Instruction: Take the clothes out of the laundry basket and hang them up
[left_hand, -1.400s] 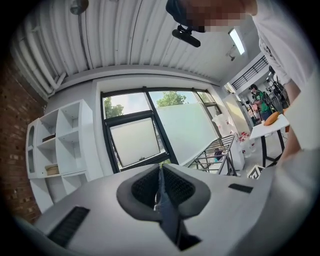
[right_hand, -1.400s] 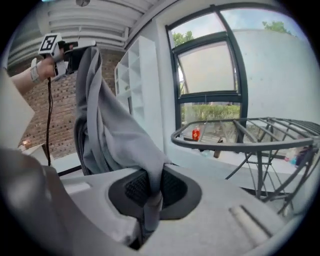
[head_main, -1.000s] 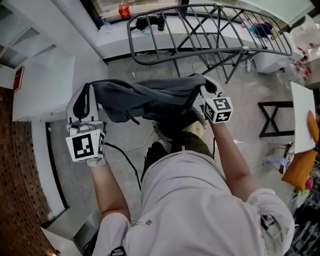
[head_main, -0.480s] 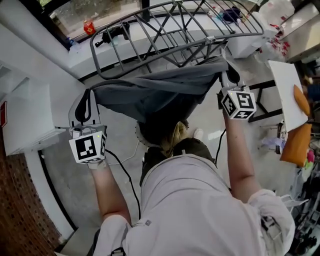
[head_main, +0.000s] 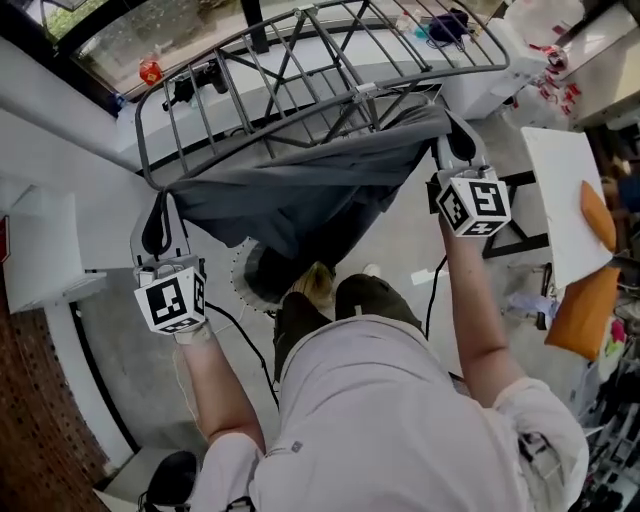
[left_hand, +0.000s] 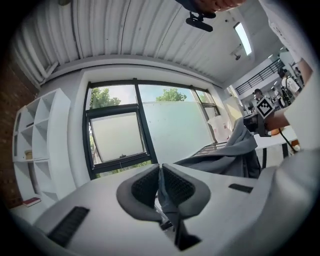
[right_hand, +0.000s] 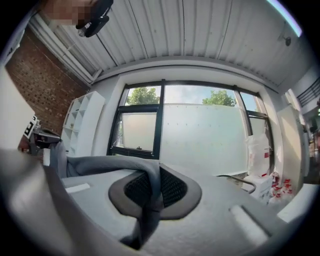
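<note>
A dark grey garment (head_main: 300, 195) hangs stretched between my two grippers, just in front of the grey metal drying rack (head_main: 300, 60). My left gripper (head_main: 158, 205) is shut on the garment's left edge (left_hand: 161, 187) near the rack's left corner. My right gripper (head_main: 448, 130) is shut on its right edge (right_hand: 150, 185), held higher, at the rack's near rail. Under the cloth, on the floor by the person's feet, part of the round laundry basket (head_main: 250, 275) shows.
A white windowsill (head_main: 90, 140) and a window run behind the rack. White shelves (head_main: 40, 250) stand at the left by a brick wall. A white board (head_main: 560, 200), an orange item (head_main: 590, 300) and a black stand (head_main: 525, 215) lie at the right. Cables (head_main: 245, 330) trail over the floor.
Both grippers have carried the garment up and forward from above the basket to the rack. The right one rose more, and the cloth is now spread wider between them.
</note>
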